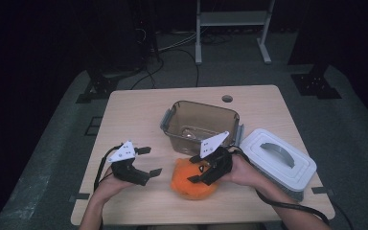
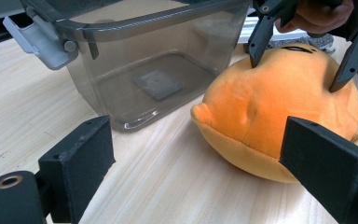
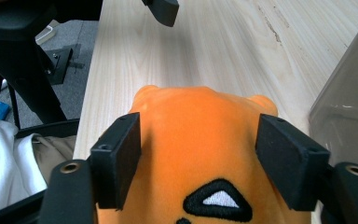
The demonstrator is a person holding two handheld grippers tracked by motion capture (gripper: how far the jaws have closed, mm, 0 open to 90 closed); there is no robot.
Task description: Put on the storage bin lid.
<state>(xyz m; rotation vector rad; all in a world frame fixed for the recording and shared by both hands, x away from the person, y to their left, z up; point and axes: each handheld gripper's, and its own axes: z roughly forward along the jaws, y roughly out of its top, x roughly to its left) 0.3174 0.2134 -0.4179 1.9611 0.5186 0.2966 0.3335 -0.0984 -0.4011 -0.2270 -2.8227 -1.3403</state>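
Your right gripper [image 1: 202, 171] astride the orange plush [image 1: 191, 182], jaws on either flank, pads at its sides, plush on the near table [image 1: 139, 115] edge before the bin [image 1: 202, 125], your left gripper [image 1: 146, 165] wide open, empty, left of the plush

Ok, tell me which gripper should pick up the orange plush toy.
Right. The right gripper already straddles the orange plush toy, one jaw on each side. The left gripper sits open beside it, holding nothing.
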